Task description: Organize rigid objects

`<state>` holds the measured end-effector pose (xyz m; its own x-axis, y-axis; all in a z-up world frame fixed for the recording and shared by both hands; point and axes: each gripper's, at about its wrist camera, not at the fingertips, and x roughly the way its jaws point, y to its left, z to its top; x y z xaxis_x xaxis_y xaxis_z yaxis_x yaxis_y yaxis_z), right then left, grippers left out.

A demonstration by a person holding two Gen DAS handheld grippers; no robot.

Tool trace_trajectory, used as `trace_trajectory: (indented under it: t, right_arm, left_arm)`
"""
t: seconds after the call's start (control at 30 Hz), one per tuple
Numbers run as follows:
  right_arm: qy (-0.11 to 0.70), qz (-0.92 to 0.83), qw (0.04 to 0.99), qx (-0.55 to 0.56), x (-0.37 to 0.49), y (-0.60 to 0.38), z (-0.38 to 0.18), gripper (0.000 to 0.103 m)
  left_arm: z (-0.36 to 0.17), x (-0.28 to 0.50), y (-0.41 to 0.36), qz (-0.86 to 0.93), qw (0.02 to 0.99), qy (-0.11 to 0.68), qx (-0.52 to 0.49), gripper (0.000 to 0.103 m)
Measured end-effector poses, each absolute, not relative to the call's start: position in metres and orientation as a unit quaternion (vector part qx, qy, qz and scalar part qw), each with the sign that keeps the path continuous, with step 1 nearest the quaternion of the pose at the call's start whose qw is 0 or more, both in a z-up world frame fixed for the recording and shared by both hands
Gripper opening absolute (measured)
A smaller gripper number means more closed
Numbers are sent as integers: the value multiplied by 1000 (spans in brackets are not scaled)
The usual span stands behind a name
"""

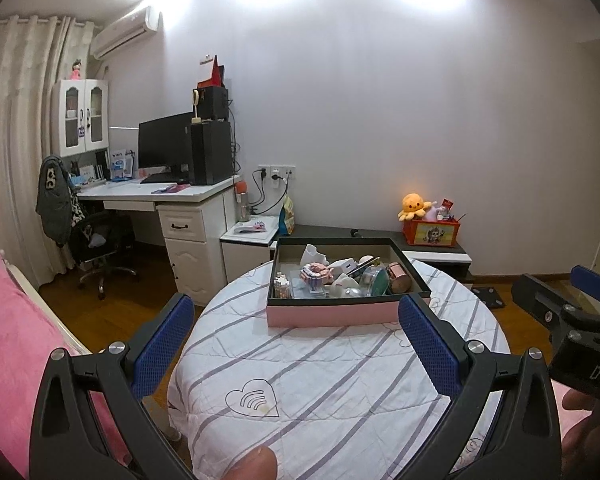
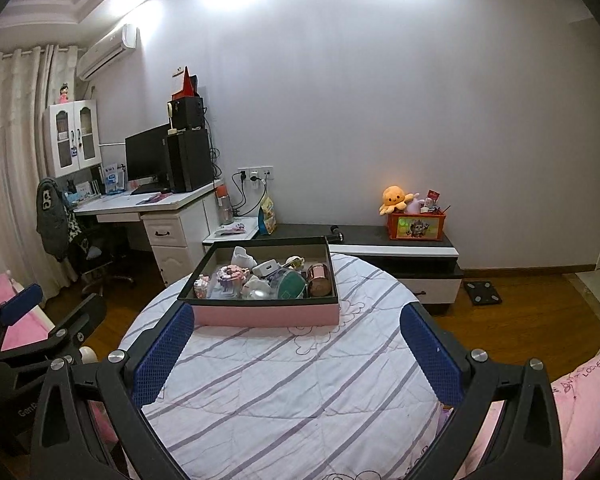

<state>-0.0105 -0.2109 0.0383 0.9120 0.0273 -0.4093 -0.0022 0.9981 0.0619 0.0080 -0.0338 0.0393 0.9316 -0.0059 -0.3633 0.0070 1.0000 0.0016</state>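
Several small rigid items fill the pink box (image 1: 328, 316) at the far side of the cloth-covered surface (image 1: 320, 392); they appear light, hard and partly fragile, best pinched individually across their narrow sides. The left gripper (image 1: 298, 348) and right gripper (image 2: 296, 356) both hold their fingers wide apart, empty, touching nothing.

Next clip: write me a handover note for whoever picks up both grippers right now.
Left gripper: open, empty, held short of the pink box.
Right gripper: open, empty, likewise short of the box.
The box sits on the round striped-cloth table, crammed with jumbled items, including a copper tin at its right end.
Done: nothing evident.
Left: sort out all the contents.
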Motion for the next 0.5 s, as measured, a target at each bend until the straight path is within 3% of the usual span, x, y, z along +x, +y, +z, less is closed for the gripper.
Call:
trace_trajectory:
  t: [0.5]
  right_arm:
    - [208, 16, 978, 26, -14, -207, 38, 103]
  left_arm:
    - [43, 1, -33, -10, 981, 193, -16, 103]
